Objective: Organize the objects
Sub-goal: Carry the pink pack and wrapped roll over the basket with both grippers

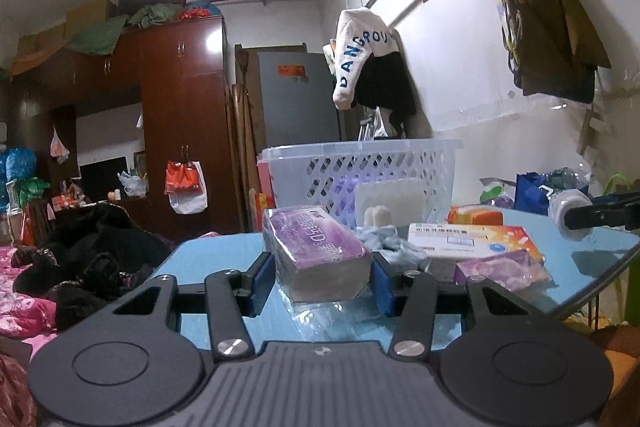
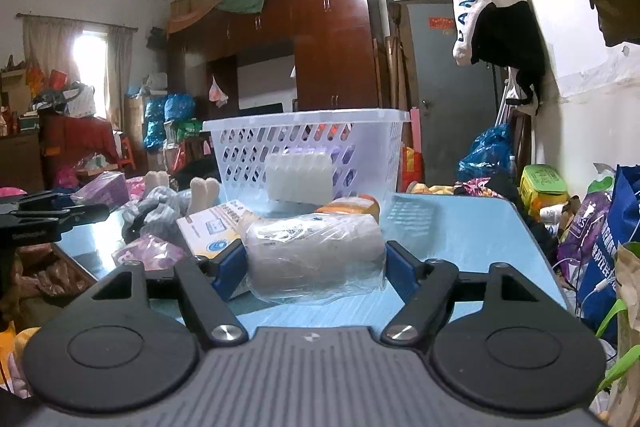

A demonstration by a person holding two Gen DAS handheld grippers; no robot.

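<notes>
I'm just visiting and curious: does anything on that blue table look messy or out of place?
Yes. A crumpled grey-blue cloth lies heaped among the boxes on the blue table, and the orange-and-white medicine box sits askew. The white perforated plastic basket stands upright.

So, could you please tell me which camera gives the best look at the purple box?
The left wrist view: the purple box sits large and centred between the left hand-held gripper pads, its label facing the camera. The right wrist view shows it only small, far left, beside that gripper.
</notes>
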